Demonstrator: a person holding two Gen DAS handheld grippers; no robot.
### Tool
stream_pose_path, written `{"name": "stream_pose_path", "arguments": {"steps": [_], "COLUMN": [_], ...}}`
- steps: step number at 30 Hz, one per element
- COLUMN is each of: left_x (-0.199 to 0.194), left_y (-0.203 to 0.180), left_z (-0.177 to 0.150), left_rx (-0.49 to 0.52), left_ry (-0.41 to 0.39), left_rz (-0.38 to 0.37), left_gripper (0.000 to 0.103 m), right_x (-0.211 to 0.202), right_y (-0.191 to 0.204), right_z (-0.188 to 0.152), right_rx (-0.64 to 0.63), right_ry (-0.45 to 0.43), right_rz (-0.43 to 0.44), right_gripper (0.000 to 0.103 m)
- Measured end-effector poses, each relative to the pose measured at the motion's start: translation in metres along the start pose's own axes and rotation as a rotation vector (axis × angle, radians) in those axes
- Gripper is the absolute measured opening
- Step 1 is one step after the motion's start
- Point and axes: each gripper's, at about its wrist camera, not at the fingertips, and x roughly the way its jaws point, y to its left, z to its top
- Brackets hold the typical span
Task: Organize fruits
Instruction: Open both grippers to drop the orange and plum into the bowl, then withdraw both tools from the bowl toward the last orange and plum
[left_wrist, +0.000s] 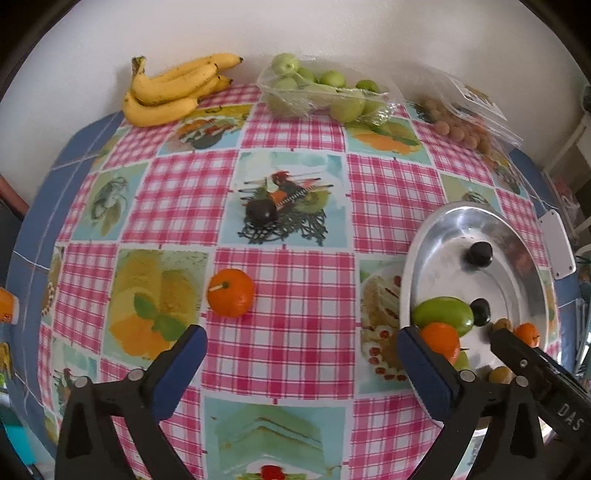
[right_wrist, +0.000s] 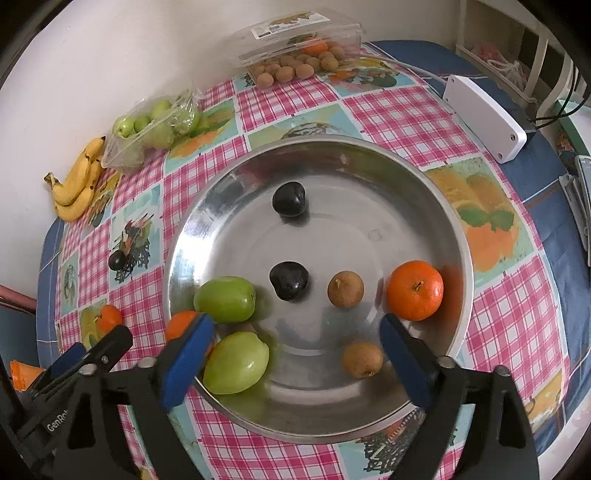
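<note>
Right wrist view: metal bowl (right_wrist: 424, 177) beneath wide, empty jaws of both grippers holds eight fruits; tangerine (left_wrist: 231, 292) and dark plum (left_wrist: 261, 211) ahead of left gripper (left_wrist: 303, 354) remain on bench.

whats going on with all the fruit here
A person with a gripper in each hand is sorting fruit into a metal bowl. It already holds two green fruits, two dark plums, two brown fruits and oranges. Both the left gripper and the right gripper are open and empty. One orange and one plum remain on the tablecloth.
</note>
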Motion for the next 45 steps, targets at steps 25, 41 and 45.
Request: {"name": "stream_pose_path", "arguments": {"steps": [25, 41, 45], "left_x": [-0.006, -0.013, -0.011], "left_y": [0.035, 0.097, 0.115], "left_z": [0.001, 0.011, 0.013], "left_rx": [-0.057, -0.166, -0.198], "left_ry": [0.013, -0.023, -0.027], "left_rz": [-0.024, 0.016, 0.025], "left_gripper": [0.103, 0.103, 0.103], "right_x": [-0.009, -0.017, -0.022], "right_y": [0.014, 0.034, 0.050], "right_z": [-0.004, -0.007, -0.008], "right_rx": [-0.070, -0.089, -0.121], "right_ry": [-0.061, -0.099, -0.121], "right_rz": [-0.020, 0.050, 0.083], "right_gripper": [0.103, 0.103, 0.103]}}
